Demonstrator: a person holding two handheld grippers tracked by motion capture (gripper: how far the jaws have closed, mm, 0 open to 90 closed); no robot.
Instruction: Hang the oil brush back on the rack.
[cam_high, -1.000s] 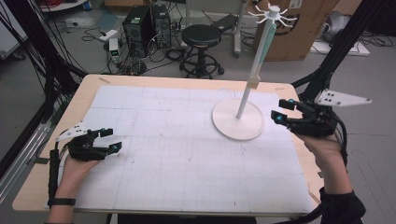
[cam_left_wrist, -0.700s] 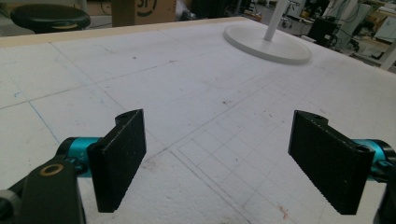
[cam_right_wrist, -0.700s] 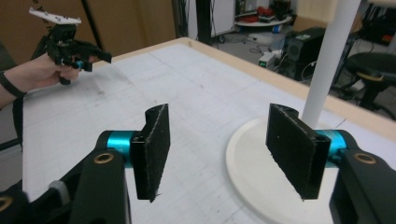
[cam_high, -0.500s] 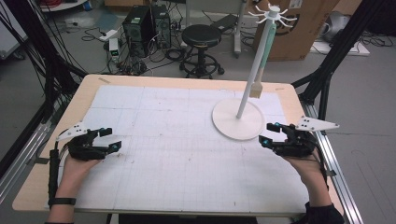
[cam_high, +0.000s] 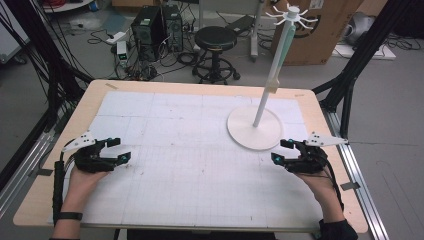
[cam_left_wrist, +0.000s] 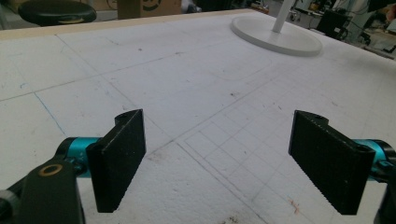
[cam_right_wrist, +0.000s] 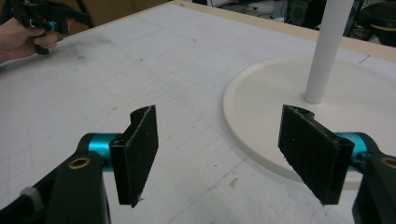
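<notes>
worktop, a wide wooden-edged board under a white gridded sheet, carries just one thing: the tall white stand with a round disc base and a slim pole topped by small hooks, standing upright at the far right. nothing hangs on those hooks and nothing else lies on the sheet, so by my reading the work has not got going; all of it is left. the right claw rests low at the near right, just beside the base's near rim without touching it, its jaws spread wide and holding nothing. the left claw sits at the near left, well apart from the stand, jaws likewise spread and bare.
</notes>
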